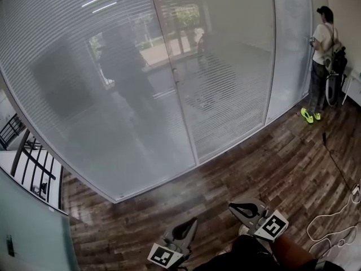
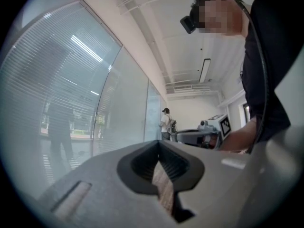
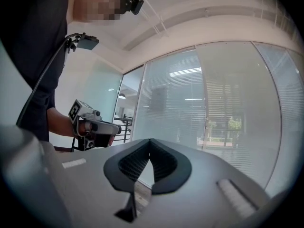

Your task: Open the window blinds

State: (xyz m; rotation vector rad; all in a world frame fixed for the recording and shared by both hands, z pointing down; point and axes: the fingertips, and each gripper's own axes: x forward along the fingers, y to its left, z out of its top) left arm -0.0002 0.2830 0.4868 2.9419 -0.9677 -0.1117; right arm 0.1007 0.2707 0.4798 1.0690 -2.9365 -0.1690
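A wood-plank floor (image 1: 265, 157) runs up to a long glass wall (image 1: 194, 145); the window blinds (image 1: 84, 78) cover its panes, slats down, along the floor's far edge. I hold both grippers low and level, side by side but apart, pointing toward that wall. My left gripper (image 1: 189, 226) has its jaws together at the tips with nothing between them; my right gripper (image 1: 241, 209) is the same, closed on nothing. The head view's bottom edge cuts off my hands and forearms. The slats are hazy, and my own dim reflection lies over them, so what lies behind is hard to make out. The blinds are well apart from both grippers, across the floor. Another person (image 1: 323, 61) stands at the wall's right end; a white cable (image 1: 333, 219) lies near the floor's right edge.
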